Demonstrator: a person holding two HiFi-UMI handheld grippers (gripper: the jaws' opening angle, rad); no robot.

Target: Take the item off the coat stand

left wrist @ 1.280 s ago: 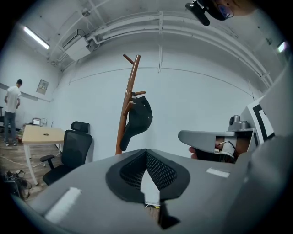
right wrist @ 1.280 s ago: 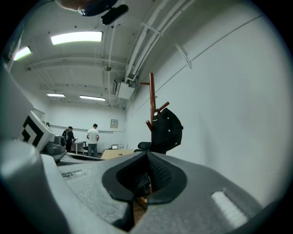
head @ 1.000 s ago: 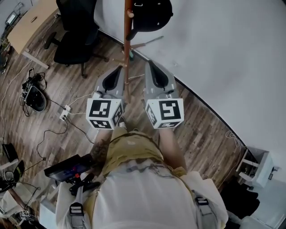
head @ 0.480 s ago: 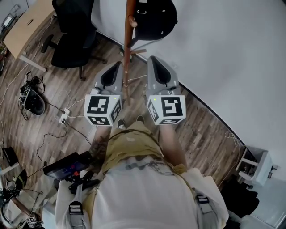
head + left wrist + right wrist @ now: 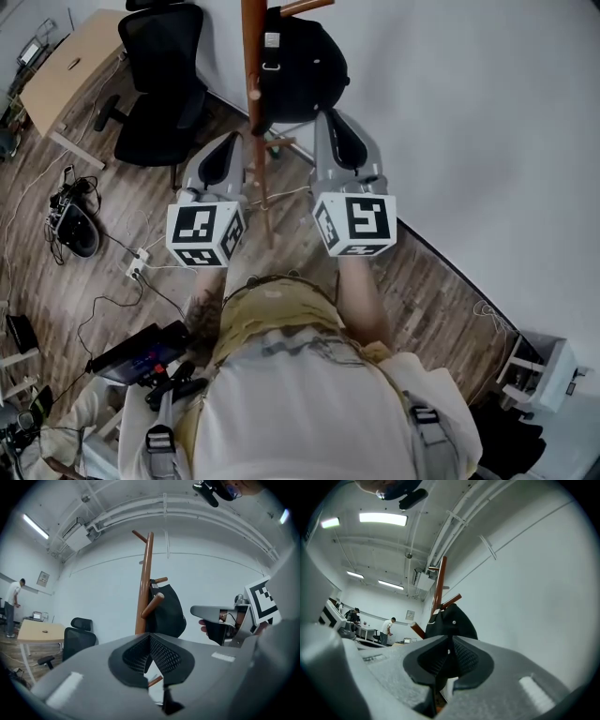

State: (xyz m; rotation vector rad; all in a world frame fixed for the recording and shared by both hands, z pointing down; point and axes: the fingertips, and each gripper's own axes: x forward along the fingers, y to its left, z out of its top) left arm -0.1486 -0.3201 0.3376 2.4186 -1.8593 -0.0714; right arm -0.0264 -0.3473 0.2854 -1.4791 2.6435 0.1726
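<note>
Left gripper (image 5: 150, 638) jaws together, empty, right gripper (image 5: 451, 641) jaws opening a crack, nothing between them, both raised either side of coat stand (image 5: 253, 84), black bag (image 5: 300, 70) hanging on its peg, office chair (image 5: 164, 94) beyond

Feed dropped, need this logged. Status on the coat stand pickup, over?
Left gripper shut, empty; right gripper empty, jaws opening. Black bag hangs on the coat stand, untouched. Stand's peg beside the bag, nothing else in the way.

A black bag (image 5: 302, 73) hangs on the upright brown wooden coat stand (image 5: 253, 112).
</note>
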